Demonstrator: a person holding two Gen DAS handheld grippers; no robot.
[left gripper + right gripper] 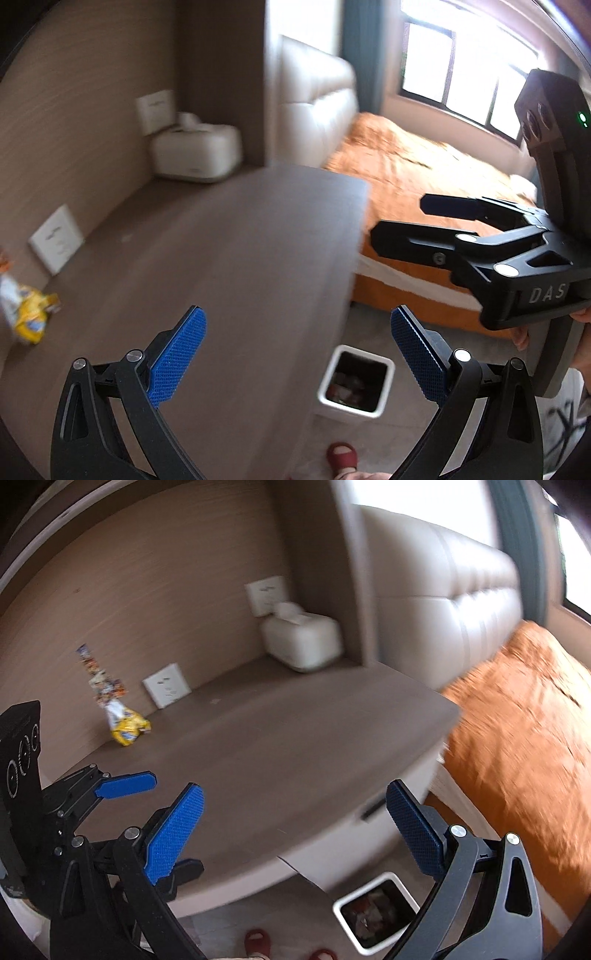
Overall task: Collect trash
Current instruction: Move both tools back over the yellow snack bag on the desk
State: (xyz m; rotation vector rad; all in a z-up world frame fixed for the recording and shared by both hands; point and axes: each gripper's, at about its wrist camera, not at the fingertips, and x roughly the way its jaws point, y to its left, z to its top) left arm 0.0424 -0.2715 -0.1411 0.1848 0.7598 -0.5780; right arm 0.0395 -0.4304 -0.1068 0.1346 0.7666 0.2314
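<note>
1. You held the left gripper [297,354] and right gripper [293,830] spread and empty over the bench [277,738].
2. The yellow snack wrapper [129,729] lay by the back wall, near the wall socket [167,685].
3. It looked light, crinkly and slippery; pinching its bunched middle seemed best.
4. The white trash bin [345,921] stood on the floor below.
</note>
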